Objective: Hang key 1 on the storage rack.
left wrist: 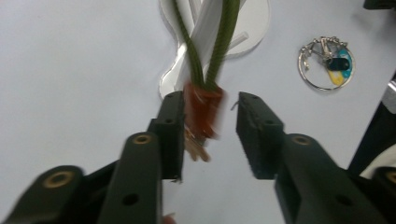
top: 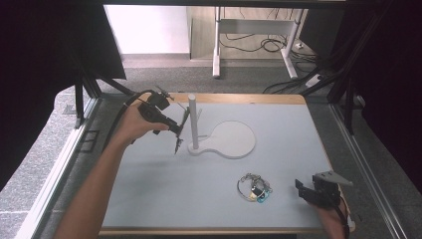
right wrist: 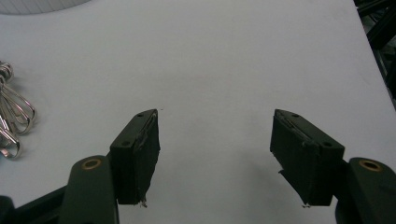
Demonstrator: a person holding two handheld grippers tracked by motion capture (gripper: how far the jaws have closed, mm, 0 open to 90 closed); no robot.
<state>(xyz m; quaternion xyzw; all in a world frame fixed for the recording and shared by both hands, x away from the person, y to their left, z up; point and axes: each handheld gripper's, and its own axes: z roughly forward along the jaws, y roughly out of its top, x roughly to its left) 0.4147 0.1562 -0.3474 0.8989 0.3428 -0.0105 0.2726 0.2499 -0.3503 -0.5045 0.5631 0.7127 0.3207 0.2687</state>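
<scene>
Black tongs of the left hand [left wrist: 208, 135] fill the foreground of the left gripper view, parted, with the orange tag [left wrist: 201, 109] of a green cord loop [left wrist: 219, 42] hanging in the gap: it lies against the jaw at nine o'clock and stands clear of the jaw at three o'clock, so nothing is pinched and the grip is released. The cord runs up toward twelve o'clock to the white post [top: 192, 119] of a stand, where the loop appears to be draped over a small side peg, while some pale keys or tabs [left wrist: 196, 150] dangle below the tag. In the high view the left tongs [top: 178, 133] sit at nine o'clock of the post, just beside it, over the stand's flat white base [top: 234, 140]. The step in hand looks like leaving the loop on the peg; to do it well, I would back the tongs straight away from the tag without brushing it, so the cord stays hooked and does not swing off. A ring of keys [top: 254, 187] lies on the grey table [top: 164, 189] at five o'clock of the stand, well apart. The right tongs [right wrist: 215, 149] rest near the table's right front corner, jaws wide and empty, just beside that ring.
</scene>
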